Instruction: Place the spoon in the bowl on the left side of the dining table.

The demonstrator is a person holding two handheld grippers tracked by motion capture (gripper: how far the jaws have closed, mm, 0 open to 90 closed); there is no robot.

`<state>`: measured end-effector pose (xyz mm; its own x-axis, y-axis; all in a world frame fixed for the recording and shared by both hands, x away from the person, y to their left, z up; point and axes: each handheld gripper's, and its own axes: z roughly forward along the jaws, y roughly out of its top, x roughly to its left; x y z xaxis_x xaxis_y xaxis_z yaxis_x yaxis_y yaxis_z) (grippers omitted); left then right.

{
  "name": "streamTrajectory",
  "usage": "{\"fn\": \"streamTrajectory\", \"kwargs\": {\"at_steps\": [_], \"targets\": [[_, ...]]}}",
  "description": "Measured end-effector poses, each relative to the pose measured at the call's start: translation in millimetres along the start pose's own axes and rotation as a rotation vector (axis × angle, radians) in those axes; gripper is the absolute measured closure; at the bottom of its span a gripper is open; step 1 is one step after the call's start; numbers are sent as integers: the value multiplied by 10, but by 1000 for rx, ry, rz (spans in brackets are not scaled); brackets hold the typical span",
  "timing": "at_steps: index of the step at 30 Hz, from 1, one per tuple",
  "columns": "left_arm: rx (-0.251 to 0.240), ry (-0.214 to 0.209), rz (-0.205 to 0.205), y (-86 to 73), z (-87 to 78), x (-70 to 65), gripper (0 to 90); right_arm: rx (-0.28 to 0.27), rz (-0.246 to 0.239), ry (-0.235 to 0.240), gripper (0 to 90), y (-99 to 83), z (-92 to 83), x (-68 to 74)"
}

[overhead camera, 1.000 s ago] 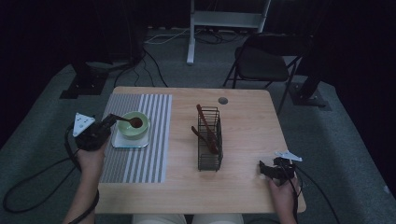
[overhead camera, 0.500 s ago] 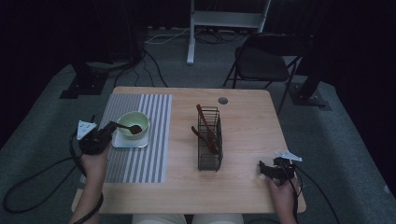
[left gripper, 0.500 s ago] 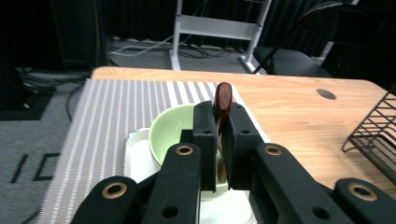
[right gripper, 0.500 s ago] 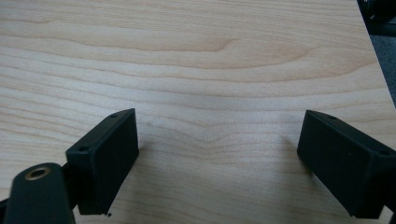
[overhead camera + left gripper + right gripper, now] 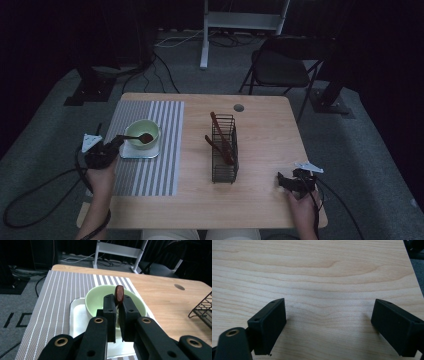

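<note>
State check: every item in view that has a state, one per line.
Left tongs: shut on the brown wooden spoon's handle.
Brown wooden spoon: held, its head over the pale green bowl.
Pale green bowl: upright on the white square tray.
White square tray: flat on the grey striped placemat.
Black wire basket: upright, holding brown utensils.
Right tongs: open, nothing between them, over bare tabletop.

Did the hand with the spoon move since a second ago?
Yes. The left gripper, shut on the wooden spoon, came down and toward the table's near edge, lowering the spoon's head into the green bowl.
</note>
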<state>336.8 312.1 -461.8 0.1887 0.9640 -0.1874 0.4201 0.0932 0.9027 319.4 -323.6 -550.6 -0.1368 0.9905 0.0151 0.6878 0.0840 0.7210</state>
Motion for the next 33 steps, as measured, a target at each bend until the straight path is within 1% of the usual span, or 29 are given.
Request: {"fn": "streamTrajectory", "kwargs": {"at_steps": [3,6,9,13,18,19,23,24,27,29,30,32,33], "targets": [[4,-7,-2,-24,-8,24,842,0,0,0,120,0,0,0],[17,-13,6,-52,-14,40,841,0,-1,0,120,0,0,0],[35,-13,7,-97,-11,68,841,0,0,0,120,0,0,0],[48,3,6,-146,-9,103,840,0,0,0,120,0,0,0],[61,-7,15,-189,-11,113,838,0,0,0,120,0,0,0],[62,-9,8,-201,-15,121,838,0,0,0,120,0,0,0],[75,-7,19,-242,-27,121,835,0,0,0,120,0,0,0],[81,-6,26,-253,-29,121,829,0,0,0,120,0,0,0],[83,-7,28,-286,-38,120,789,0,0,0,120,0,0,0],[83,-26,5,-309,-47,139,775,0,1,0,120,0,0,1],[88,-18,10,-319,-46,139,745,0,1,0,120,0,0,1],[92,-15,23,-338,-47,132,725,1,1,0,120,1,-1,0],[93,-5,27,-346,-47,123,678,1,1,0,120,1,-1,0]]}}
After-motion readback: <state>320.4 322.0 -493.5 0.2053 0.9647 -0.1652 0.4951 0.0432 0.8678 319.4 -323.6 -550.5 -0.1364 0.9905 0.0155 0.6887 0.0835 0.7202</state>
